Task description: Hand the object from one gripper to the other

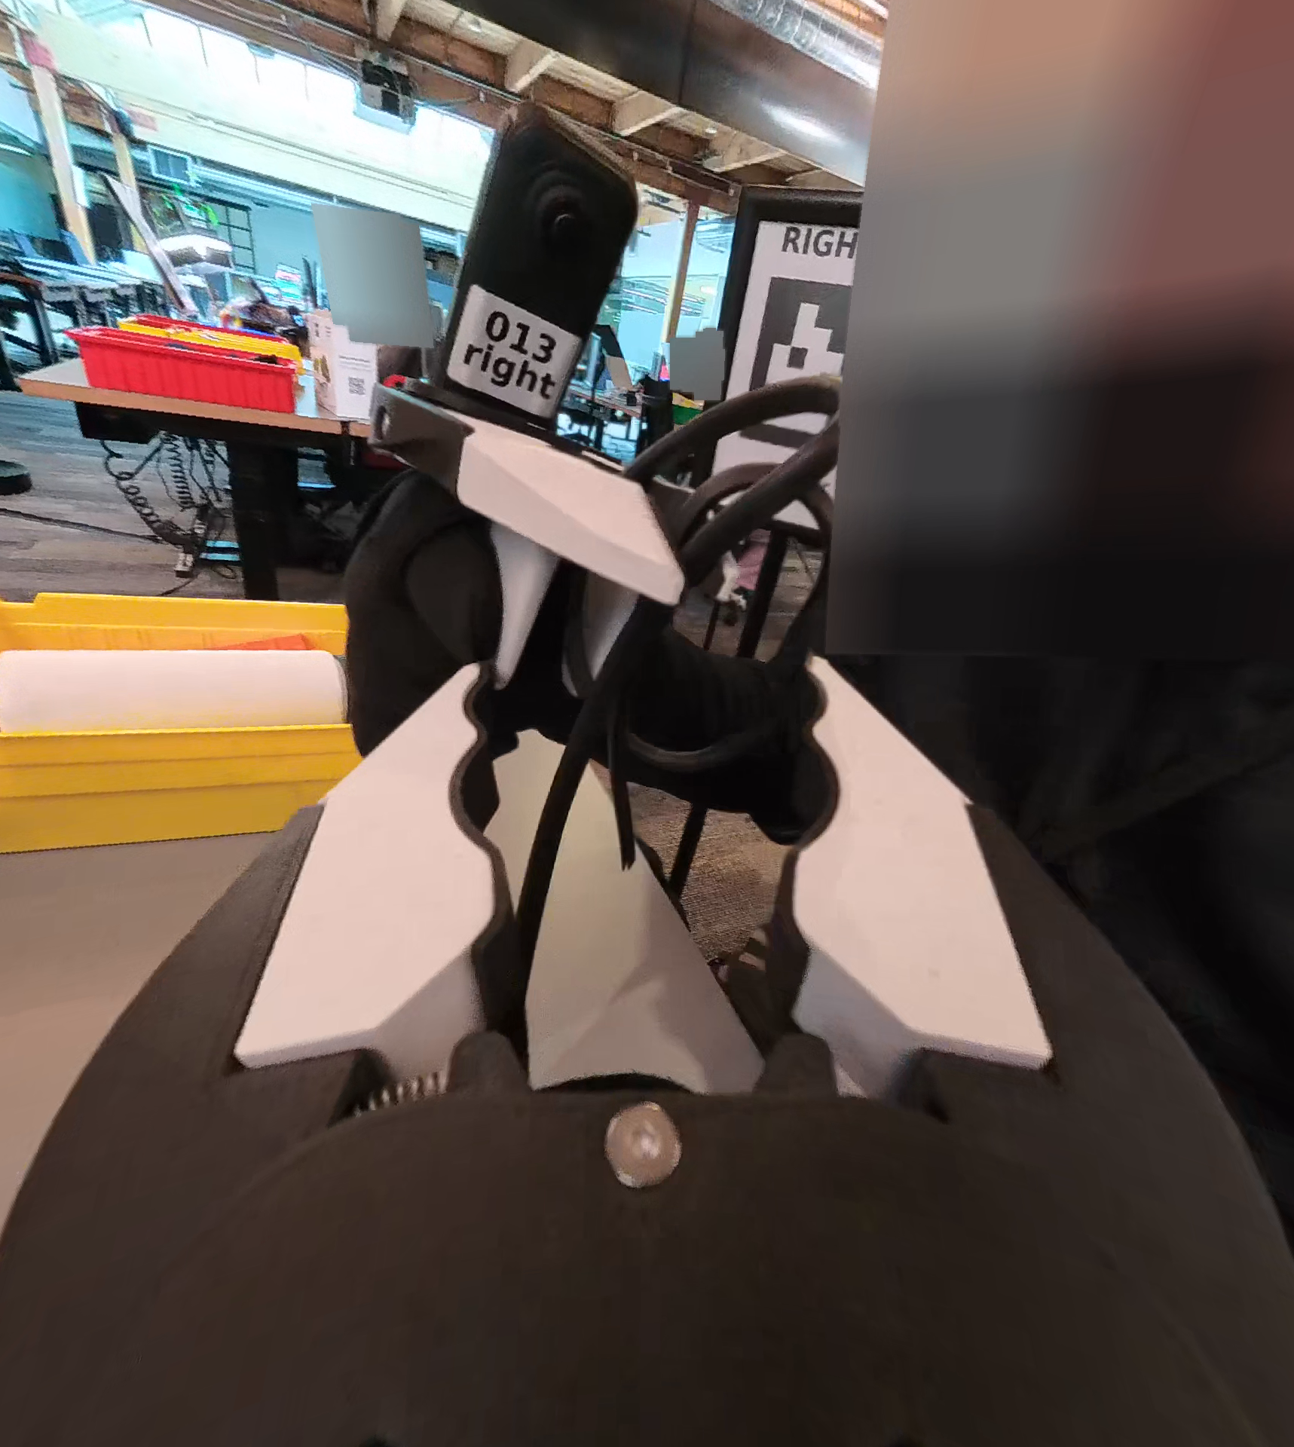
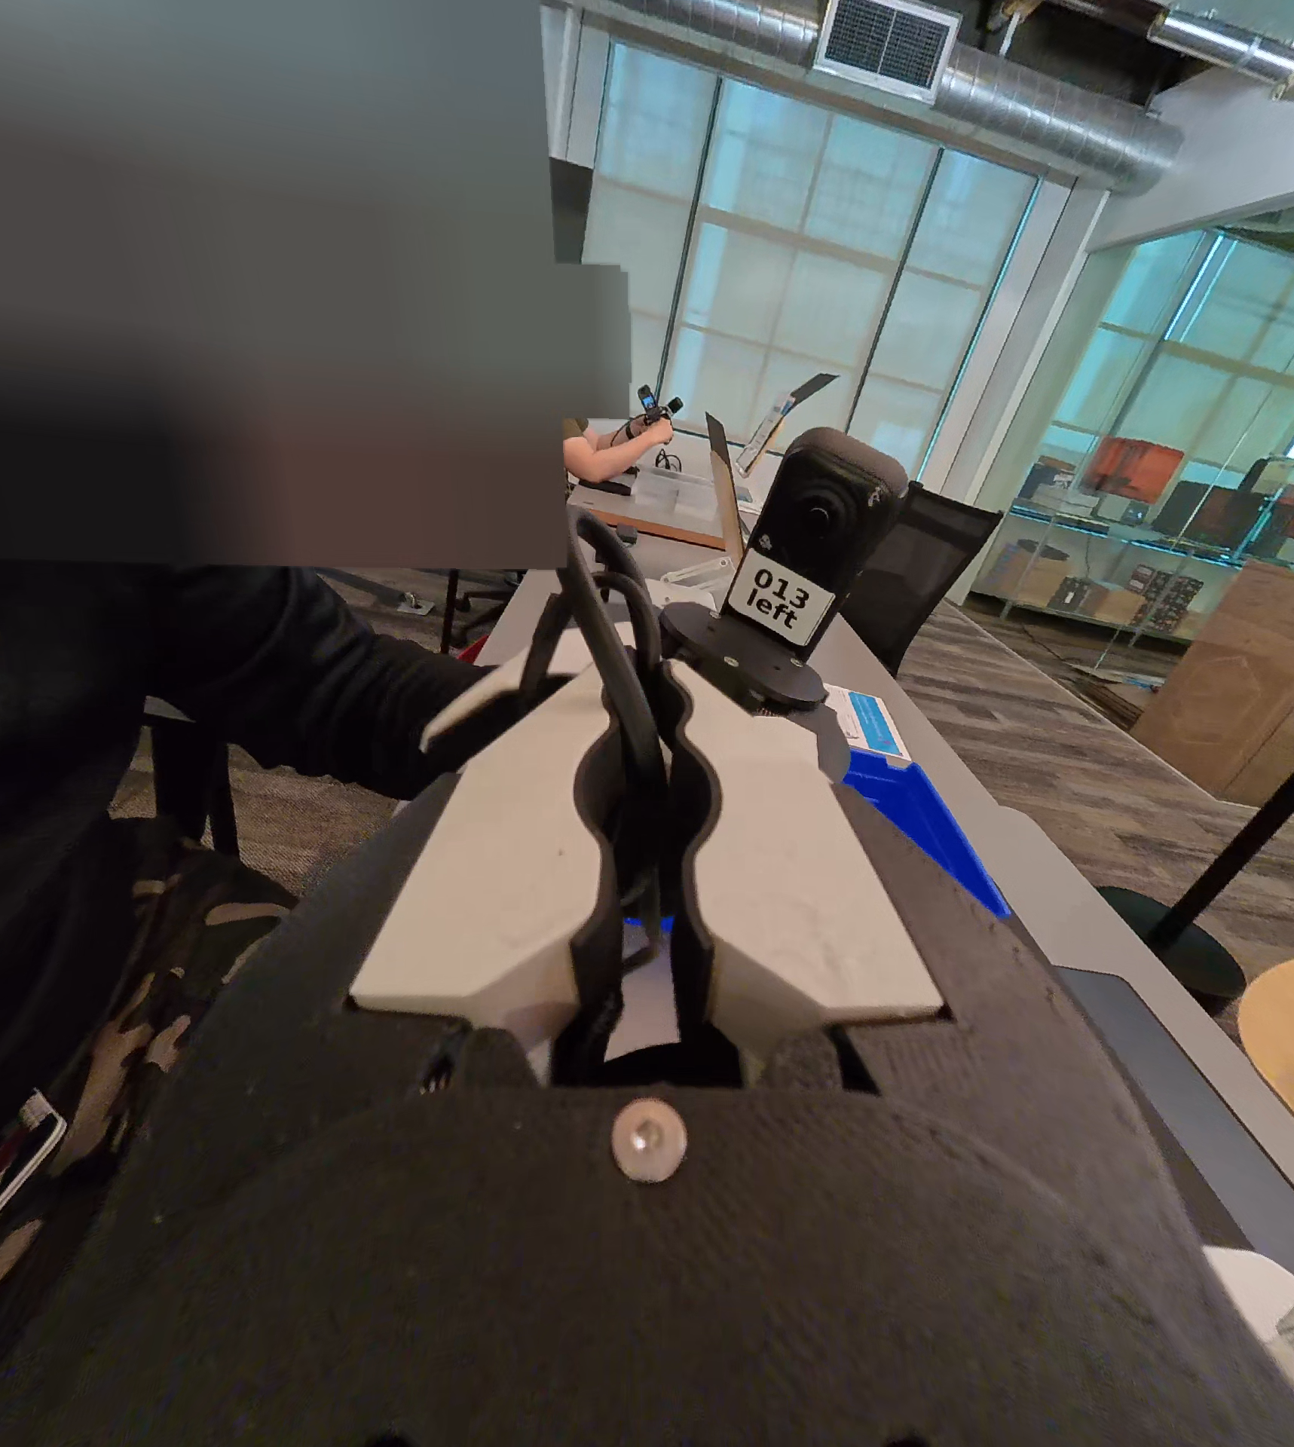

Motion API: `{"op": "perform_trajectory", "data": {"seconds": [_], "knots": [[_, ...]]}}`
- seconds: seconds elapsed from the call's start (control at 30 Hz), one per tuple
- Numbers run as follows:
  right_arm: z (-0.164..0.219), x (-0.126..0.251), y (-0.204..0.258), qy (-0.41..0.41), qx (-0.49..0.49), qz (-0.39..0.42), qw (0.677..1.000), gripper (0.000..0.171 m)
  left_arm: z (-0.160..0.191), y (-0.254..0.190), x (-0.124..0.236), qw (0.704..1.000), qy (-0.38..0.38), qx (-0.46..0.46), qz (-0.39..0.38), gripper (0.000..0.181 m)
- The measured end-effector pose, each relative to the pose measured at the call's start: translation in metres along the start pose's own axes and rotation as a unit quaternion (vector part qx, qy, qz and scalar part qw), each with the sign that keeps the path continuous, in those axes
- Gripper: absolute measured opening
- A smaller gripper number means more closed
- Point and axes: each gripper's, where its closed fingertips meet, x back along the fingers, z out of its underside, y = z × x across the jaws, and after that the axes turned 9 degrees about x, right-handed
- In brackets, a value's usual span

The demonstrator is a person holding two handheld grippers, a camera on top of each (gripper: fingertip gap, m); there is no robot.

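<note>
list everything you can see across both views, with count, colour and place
coiled black cable: 1, black, clamped between the right gripper's fingers
yellow plastic bin: 1, yellow, on the grey table, left
white paper roll: 1, white, lying in the yellow bin
red plastic bin: 1, red, far table
blue plastic bin: 1, blue, on the table under the grippers
black floor stand: 1, black, right
left gripper: 1, white fingers, open around the cable
right gripper: 1, white fingers, closed on the cable
</note>
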Motion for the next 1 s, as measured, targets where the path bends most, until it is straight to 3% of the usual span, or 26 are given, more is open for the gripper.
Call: {"op": "perform_trajectory", "data": {"seconds": [0.23,0.33,0.37,0.43,0.73,0.9,1.0], "knots": [[0.001,-0.002,-0.001,0.005,0.005,0.006,1.000,0.001,-0.001,0.010,0.002,1.000,-0.006,-0.004,-0.025,0.054],[0.001,-0.002,-0.004,0.012,0.008,0.017,1.000,0.001,-0.001,0.015,0.005,0.999,-0.010,-0.003,-0.036,0.035],[0.002,-0.001,-0.007,0.019,0.012,0.026,0.999,0.002,0.000,0.013,0.006,1.000,-0.009,-0.007,-0.025,0.018],[0.003,0.001,-0.009,0.030,0.012,0.033,0.999,0.001,0.000,0.013,0.006,0.999,-0.010,-0.015,-0.028,0.009],[0.003,0.005,-0.025,0.031,0.004,0.078,0.996,0.004,-0.007,0.025,0.013,0.996,-0.019,-0.030,-0.077,0.006],[0.000,0.012,-0.038,0.035,0.009,0.119,0.992,0.049,-0.021,0.036,0.029,0.990,-0.041,-0.043,-0.130,0.006],[0.007,0.019,-0.054,0.055,-0.013,0.161,0.985,0.081,-0.028,0.055,0.044,0.970,-0.038,-0.076,-0.229,0.006]]}}
